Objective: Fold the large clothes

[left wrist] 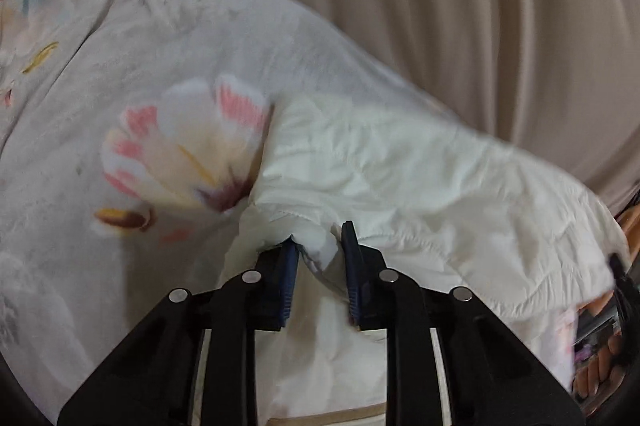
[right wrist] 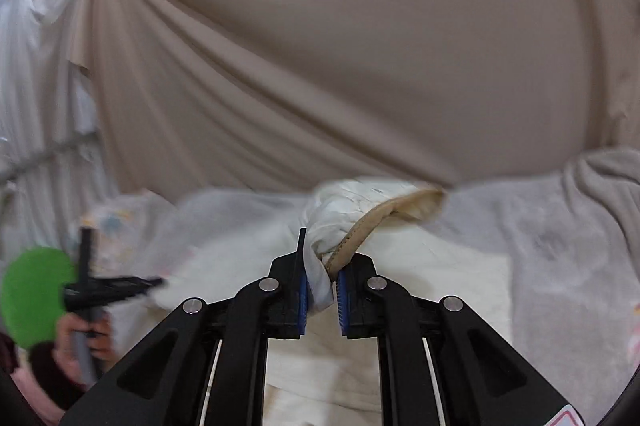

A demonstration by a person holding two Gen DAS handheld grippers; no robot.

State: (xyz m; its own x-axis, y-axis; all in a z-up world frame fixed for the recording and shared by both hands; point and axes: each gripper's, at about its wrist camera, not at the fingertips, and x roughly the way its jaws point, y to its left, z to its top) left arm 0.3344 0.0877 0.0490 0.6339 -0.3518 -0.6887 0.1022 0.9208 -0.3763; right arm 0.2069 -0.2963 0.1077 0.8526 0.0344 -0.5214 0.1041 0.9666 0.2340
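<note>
A large white padded garment (left wrist: 400, 170) hangs stretched between my two grippers. My left gripper (left wrist: 318, 246) is shut on a bunched white fold of it. My right gripper (right wrist: 322, 266) is shut on a part with a beige-trimmed edge (right wrist: 384, 218), likely a cuff or collar. The garment's white body (right wrist: 240, 246) runs left toward the other gripper (right wrist: 104, 286), which shows blurred at the left with the hand that holds it. The garment's lower part is hidden below the grippers.
A floral-printed bed cover (left wrist: 120, 106) lies under and left of the garment. A beige curtain (right wrist: 320, 46) fills the background in both views. A grey fleecy blanket (right wrist: 580, 246) lies at the right. A green blob (right wrist: 36, 290) sits by the hand.
</note>
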